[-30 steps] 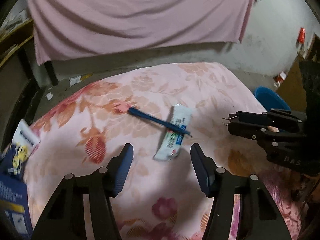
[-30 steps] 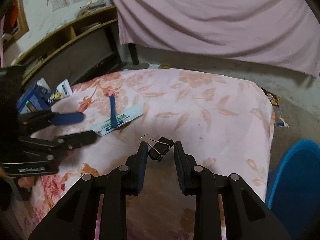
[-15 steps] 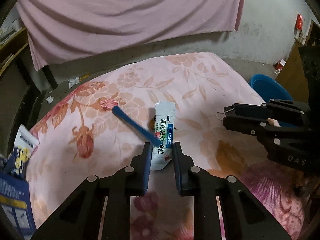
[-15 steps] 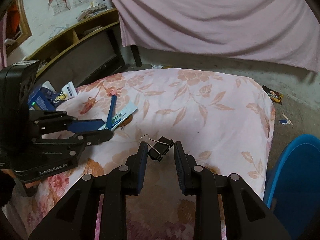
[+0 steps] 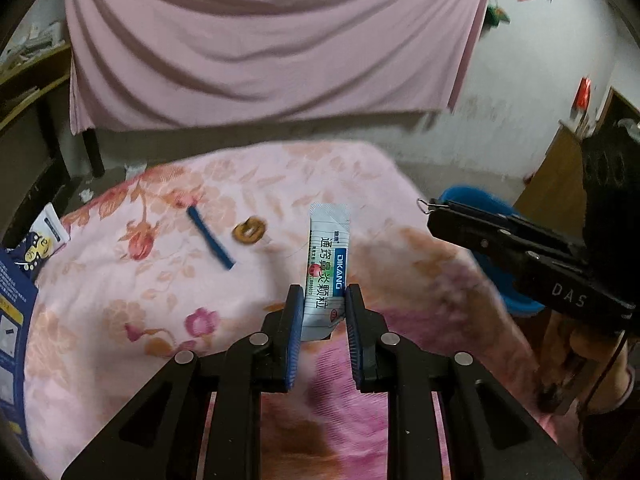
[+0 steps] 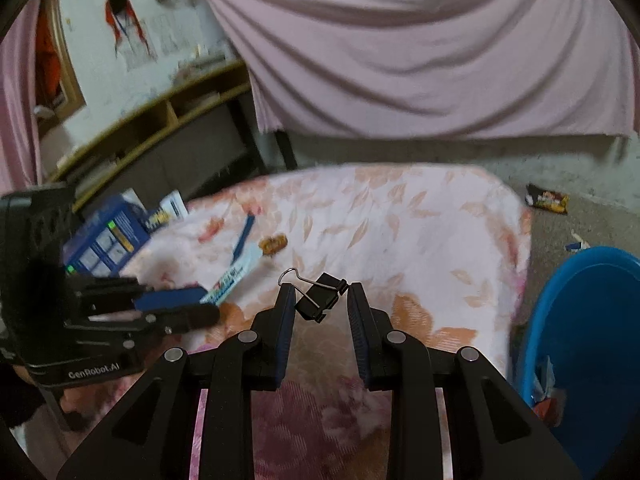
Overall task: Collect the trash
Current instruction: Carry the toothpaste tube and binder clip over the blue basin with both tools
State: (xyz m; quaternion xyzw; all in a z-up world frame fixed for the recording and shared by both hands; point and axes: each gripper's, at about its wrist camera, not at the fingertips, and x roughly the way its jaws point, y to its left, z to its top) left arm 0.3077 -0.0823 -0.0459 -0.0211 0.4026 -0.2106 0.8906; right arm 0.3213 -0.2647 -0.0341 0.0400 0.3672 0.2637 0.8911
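While we hold both tools over the floral-covered counter (image 5: 120, 312), blue boxes (image 5: 16, 304) sit at its far left edge, and further right a blue stick (image 5: 210, 237) and a small brown ring-shaped scrap (image 5: 249, 232) lie on the cloth, near each other but apart. Our left tool (image 5: 320, 300) is clamped on the lower end of a white sachet (image 5: 326, 264) printed in green and blue; its jaws have just been closing, and the packet stands nearly upright between the blue pads, clear of the cloth. To the right, our right tool (image 6: 322, 298) is pressed together on a black binder clip (image 6: 322, 296), which sits tilted between the pads with one wire handle sticking out to the upper left. At the far right a blue bin (image 6: 580, 320) stands on the floor just beside the counter, with some wrappers inside it.
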